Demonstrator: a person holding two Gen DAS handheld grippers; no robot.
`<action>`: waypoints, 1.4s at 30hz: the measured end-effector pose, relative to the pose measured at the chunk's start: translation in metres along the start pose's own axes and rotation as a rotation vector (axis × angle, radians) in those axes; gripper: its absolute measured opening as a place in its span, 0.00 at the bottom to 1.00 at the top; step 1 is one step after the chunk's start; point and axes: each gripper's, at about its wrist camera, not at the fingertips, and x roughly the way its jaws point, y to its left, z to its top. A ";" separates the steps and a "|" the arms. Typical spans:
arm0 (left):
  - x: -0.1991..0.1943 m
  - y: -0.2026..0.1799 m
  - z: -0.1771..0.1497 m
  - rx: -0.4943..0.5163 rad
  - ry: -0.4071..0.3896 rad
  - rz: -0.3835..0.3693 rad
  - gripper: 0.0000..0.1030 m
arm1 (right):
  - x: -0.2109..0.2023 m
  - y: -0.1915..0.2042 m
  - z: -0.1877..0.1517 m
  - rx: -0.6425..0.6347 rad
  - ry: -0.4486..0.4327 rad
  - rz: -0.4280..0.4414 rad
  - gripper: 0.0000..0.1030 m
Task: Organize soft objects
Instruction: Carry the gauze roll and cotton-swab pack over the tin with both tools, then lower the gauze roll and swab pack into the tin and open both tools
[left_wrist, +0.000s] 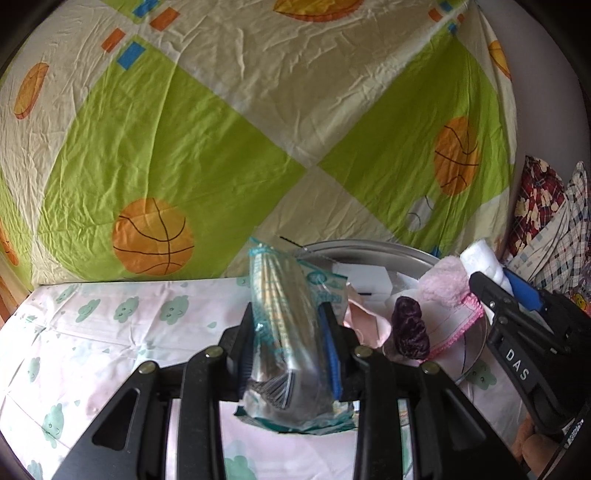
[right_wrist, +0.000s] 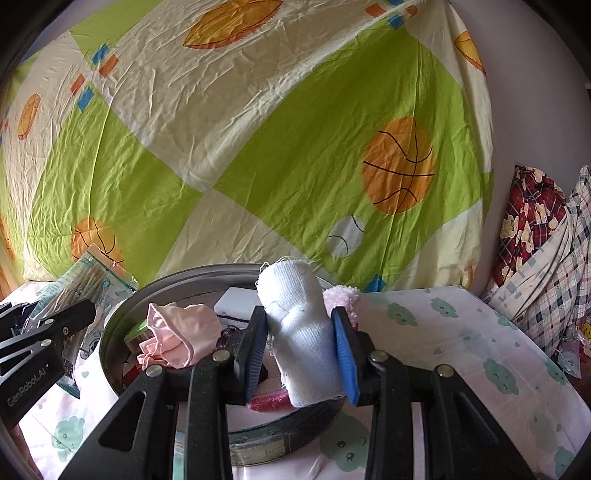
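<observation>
- Nearest us on the left, our left gripper (left_wrist: 288, 347) is pinching a clear plastic packet (left_wrist: 284, 314) with teal print, its two pads pressed on either side; the packet stands nearly upright and sticks out above and below the pads.
- On the right, our right gripper (right_wrist: 301, 354) is clamped on a white bandage roll (right_wrist: 299, 332), which stands upright between the blue pads with a frayed top edge.
- Both grippers hold their things in the air above a surface covered by a pale cloth with green cloud faces (right_wrist: 443, 339); we call it the worktop.
- Just beyond the grippers sits a round metal tray (right_wrist: 122, 321) on that cloth.
- In the tray we see a crumpled pink cloth (right_wrist: 177, 336), a white block (right_wrist: 236, 301), a dark purple knitted piece (left_wrist: 408, 332) and a fluffy pink cloth with a bright pink stitched edge (left_wrist: 445, 288).
- From the right wrist view, a sparkly pink strip (right_wrist: 267, 402) lies under the bandage roll, at the tray's near rim.
- Behind everything hangs a wrinkled sheet (left_wrist: 221, 129) in green and cream squares printed with basketballs.
- To the far right, a pile of plaid fabrics (right_wrist: 535, 236) leans against the wall.
</observation>
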 end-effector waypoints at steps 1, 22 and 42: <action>0.002 -0.002 0.001 0.000 0.003 -0.003 0.29 | 0.002 -0.002 0.001 0.000 0.001 -0.004 0.37; 0.052 -0.026 0.027 -0.025 0.024 -0.035 0.29 | 0.050 -0.021 0.030 0.026 0.023 -0.020 0.37; 0.076 -0.028 0.032 -0.029 0.044 -0.018 0.29 | 0.067 -0.014 0.043 0.043 0.018 0.008 0.37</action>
